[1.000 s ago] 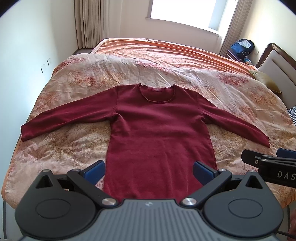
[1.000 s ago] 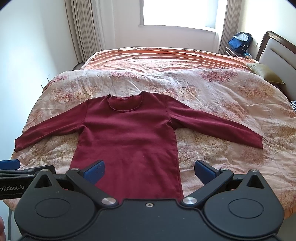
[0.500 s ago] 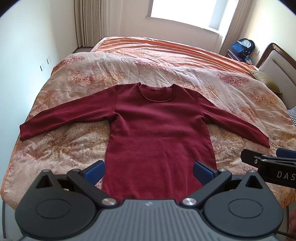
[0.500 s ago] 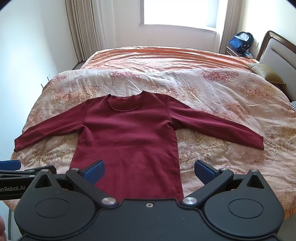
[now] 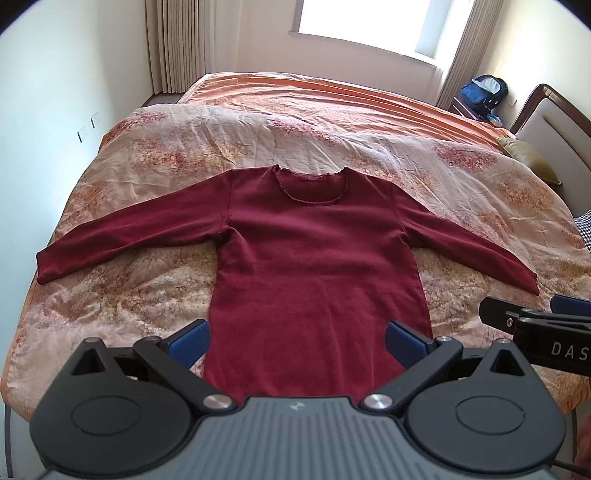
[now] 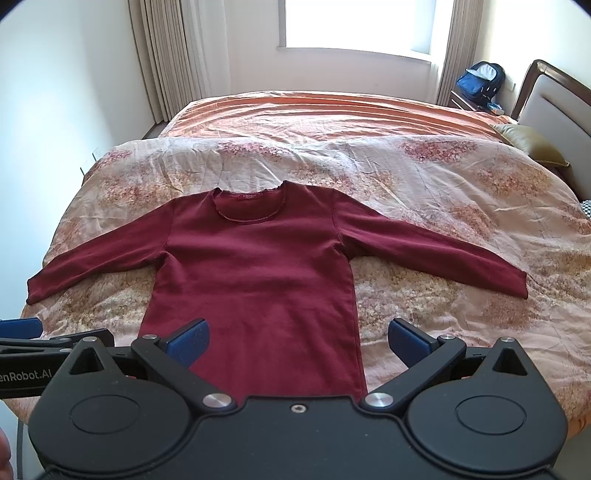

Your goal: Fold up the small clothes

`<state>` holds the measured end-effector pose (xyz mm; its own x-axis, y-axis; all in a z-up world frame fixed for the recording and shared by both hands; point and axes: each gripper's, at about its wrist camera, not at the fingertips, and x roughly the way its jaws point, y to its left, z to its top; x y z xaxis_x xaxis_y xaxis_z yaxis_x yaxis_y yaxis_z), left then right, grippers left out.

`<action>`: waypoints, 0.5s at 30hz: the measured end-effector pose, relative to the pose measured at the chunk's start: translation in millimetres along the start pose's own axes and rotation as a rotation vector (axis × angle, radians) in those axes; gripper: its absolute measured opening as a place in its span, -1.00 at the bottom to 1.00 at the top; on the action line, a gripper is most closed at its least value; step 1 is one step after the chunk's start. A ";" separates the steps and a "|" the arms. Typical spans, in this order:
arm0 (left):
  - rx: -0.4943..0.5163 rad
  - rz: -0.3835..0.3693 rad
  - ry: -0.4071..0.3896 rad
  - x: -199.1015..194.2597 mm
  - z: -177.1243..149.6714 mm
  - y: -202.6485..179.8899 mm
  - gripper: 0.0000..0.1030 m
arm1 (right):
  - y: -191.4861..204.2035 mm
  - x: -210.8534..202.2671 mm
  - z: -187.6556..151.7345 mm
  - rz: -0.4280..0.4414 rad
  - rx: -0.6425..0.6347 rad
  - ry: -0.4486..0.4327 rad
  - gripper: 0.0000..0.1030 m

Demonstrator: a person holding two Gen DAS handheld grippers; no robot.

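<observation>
Barely any change from a second ago: slight drift of both views, shirt unmoved. Dark red long-sleeved shirt (image 5: 314, 266) spread flat, front up, on the floral quilt (image 5: 155, 162), neckline far, hem near, sleeves out left and right. Left gripper (image 5: 297, 341) spread wide, empty, above the hem. Right gripper (image 6: 297, 341) likewise released, just right of it.

Both wrist cameras looked from the near bed (image 5: 147, 280) edge toward the far window (image 6: 354, 26), set close and side by side. The left view sat further left; both shared the dark red top (image 5: 314, 266).
</observation>
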<state>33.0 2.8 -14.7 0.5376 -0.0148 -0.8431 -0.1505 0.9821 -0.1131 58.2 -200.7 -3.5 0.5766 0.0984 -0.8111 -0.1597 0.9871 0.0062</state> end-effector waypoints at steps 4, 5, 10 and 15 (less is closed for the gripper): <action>0.000 -0.002 0.002 1.3 2.7 0.4 0.99 | 0.4 2.8 0.8 -0.001 -0.002 0.000 0.99; 0.000 -0.004 0.003 1.0 4.8 1.6 0.99 | 0.3 3.6 1.9 -0.001 -0.002 0.000 0.99; 0.000 -0.004 0.004 1.8 5.8 1.2 0.99 | 0.4 3.5 2.3 -0.001 0.000 0.002 0.99; 0.001 -0.003 0.005 1.8 5.4 0.9 0.99 | 0.4 4.0 3.1 0.000 0.000 0.002 0.99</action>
<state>38.4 4.6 -13.5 0.5339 -0.0189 -0.8453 -0.1481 0.9822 -0.1155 62.9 -199.5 -4.9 0.5752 0.0983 -0.8121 -0.1599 0.9871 0.0063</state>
